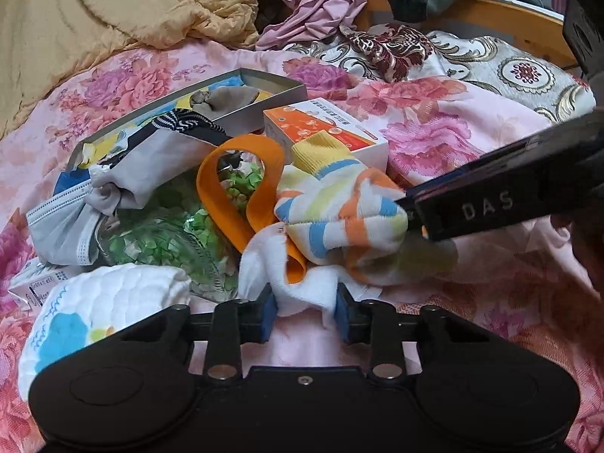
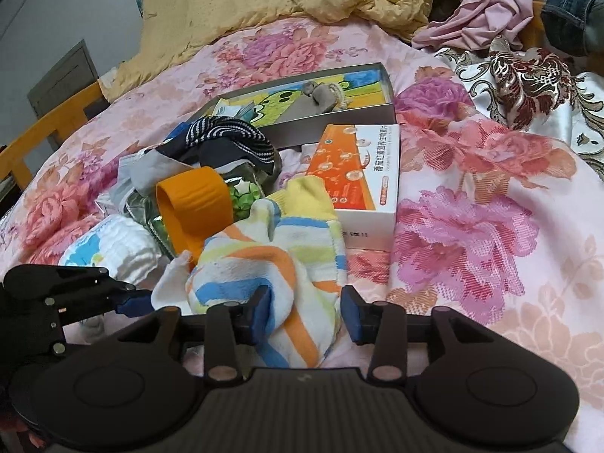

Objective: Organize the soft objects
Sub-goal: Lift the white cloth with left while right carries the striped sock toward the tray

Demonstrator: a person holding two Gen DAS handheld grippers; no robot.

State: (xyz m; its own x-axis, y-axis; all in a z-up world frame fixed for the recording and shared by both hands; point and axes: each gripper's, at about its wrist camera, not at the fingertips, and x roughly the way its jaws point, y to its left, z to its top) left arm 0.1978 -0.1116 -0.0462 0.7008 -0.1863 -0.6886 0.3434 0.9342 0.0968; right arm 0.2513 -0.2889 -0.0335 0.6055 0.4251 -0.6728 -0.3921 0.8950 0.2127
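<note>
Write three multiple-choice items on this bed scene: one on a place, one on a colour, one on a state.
1. Where is the grey cloth? A on a chair; B in the grey box; C on the floor.
2. The loop by the pastel sock is: A orange; B green; C black.
3. The grey box is: A lidded; B upside down; C open-topped.

B: the cloth lies within the box's walls.
A: the loop is plainly orange.
C: the box's printed inside shows.
</note>
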